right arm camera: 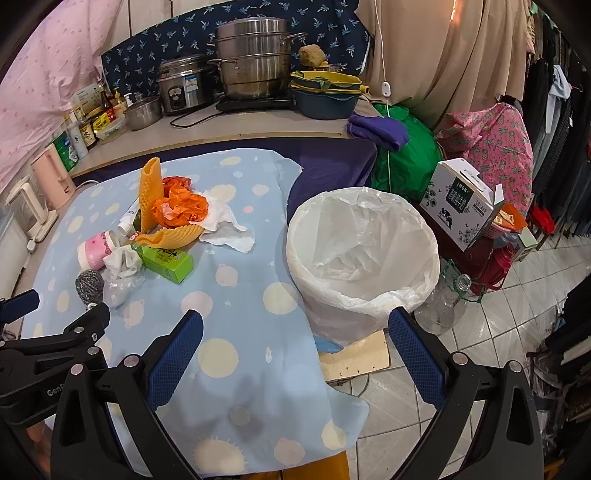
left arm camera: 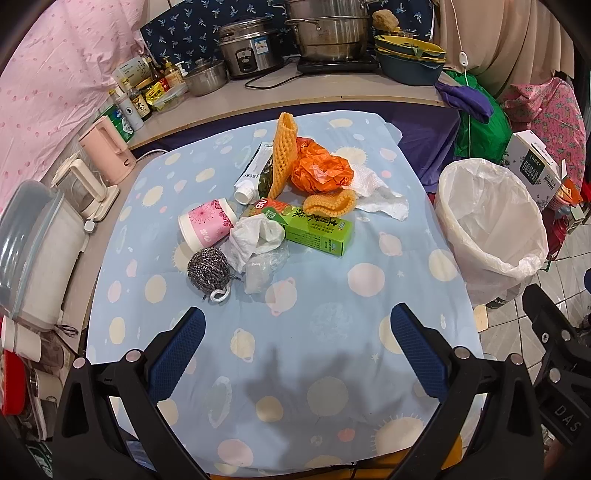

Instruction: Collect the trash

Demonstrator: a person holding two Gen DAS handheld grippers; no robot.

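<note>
A heap of trash lies mid-table on the blue spotted cloth: a pink paper cup, a steel scouring ball, a green carton, an orange plastic bag, orange foam netting, white tissue and a white tube. A white-lined bin stands off the table's right side. My left gripper hovers open over the near cloth, short of the heap. My right gripper is open above the table's right edge, just before the bin.
A counter behind holds steel pots, a rice cooker, bowls and bottles. Kettles stand left of the table. A printed box, a green bag and an empty bottle sit around the bin on the tiled floor.
</note>
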